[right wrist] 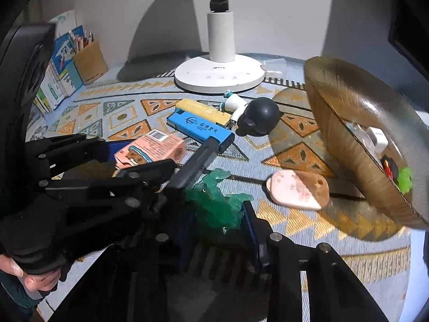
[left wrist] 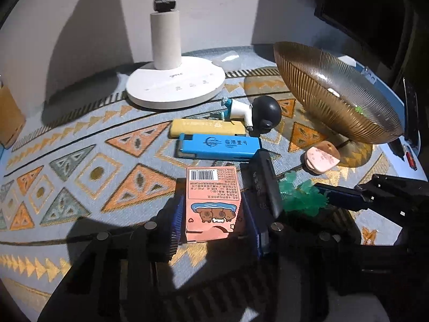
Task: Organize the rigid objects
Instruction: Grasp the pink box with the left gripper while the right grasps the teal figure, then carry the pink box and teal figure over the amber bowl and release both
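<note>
**Pink box between the left fingers, green piece between the right ones**

The pink box (left wrist: 213, 204) stands between the two fingers of the left gripper (left wrist: 211, 225). Both blue pads press against its sides, so this gripper is closed on the box. The box rests on the patterned cloth (left wrist: 80, 161), barcode face up.

The right gripper (right wrist: 214, 220) has its fingers on both sides of the green piece (right wrist: 217, 201), a translucent lumpy thing on the cloth. I cannot tell if the pads really squeeze it or only stand beside it.

Just ahead of the left fingers lies the blue lighter (left wrist: 218, 146), and behind it the yellow lighter (left wrist: 207, 127), the two touching side by side. Beyond them are a white figure (left wrist: 240, 110) and a black ball (left wrist: 266, 114). To the right of the right fingers lies a pink stone (right wrist: 297, 189), and further right the ribbed bowl (right wrist: 348, 139) stands tilted, with small things inside. Far ahead is the lamp base (left wrist: 175, 84).
</note>
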`<state>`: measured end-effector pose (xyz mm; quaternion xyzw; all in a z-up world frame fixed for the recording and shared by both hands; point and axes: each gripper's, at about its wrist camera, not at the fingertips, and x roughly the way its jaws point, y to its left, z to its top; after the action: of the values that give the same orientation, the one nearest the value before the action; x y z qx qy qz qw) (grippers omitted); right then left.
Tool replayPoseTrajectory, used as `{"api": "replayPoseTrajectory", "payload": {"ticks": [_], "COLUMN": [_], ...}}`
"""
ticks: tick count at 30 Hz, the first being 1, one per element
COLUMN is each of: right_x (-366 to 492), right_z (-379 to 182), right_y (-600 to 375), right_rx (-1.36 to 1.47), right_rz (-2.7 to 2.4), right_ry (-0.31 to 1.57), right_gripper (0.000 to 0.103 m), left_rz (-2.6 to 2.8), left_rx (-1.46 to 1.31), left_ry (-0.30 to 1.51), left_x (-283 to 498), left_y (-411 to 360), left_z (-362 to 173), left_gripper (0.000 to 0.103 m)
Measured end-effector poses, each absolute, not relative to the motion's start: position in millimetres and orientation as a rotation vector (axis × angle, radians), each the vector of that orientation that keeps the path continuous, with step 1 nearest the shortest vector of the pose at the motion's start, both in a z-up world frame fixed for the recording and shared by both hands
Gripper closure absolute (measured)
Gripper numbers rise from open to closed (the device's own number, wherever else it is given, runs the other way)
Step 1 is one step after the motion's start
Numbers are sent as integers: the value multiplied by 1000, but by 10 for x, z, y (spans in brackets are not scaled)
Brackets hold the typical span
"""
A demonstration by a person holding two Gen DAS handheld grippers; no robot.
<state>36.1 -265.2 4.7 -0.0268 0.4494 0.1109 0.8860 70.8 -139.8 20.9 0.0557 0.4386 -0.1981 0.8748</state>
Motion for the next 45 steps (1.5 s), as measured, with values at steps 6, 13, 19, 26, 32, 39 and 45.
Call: {"api": "replayPoseTrajectory", "payload": {"ticks": [6, 13, 19, 26, 32, 39, 45], "right_x": [-50, -536, -635, -644, -606, -712, -819], "right_z": [185, 152, 45, 26, -1, 145, 804], "right_y": [-2931, -3190, -3199, -3083, -2937, -3064, -3476], "right_rx": [54, 128, 138, 102, 9, 127, 156], "right_rz": [182, 124, 109, 111, 9, 78, 9], "right_ry": [904, 928, 940, 919, 896, 865, 713], "right_gripper": [70, 70, 67, 51, 59, 61, 61], "left_rz": [-408, -368, -350, -366, -362, -357, -462], "left_rx": [70, 49, 29, 18, 17, 9, 6], "left_ry": [875, 870, 892, 870, 868, 850, 696], "left_x": [418, 59, 25, -16, -15, -48, -52], "left_y": [-1130, -912, -869, -858, -870, -892, -1166], "left_z": [376, 316, 165, 177, 177, 298, 1036], "left_gripper": [64, 64, 64, 64, 64, 64, 64]}}
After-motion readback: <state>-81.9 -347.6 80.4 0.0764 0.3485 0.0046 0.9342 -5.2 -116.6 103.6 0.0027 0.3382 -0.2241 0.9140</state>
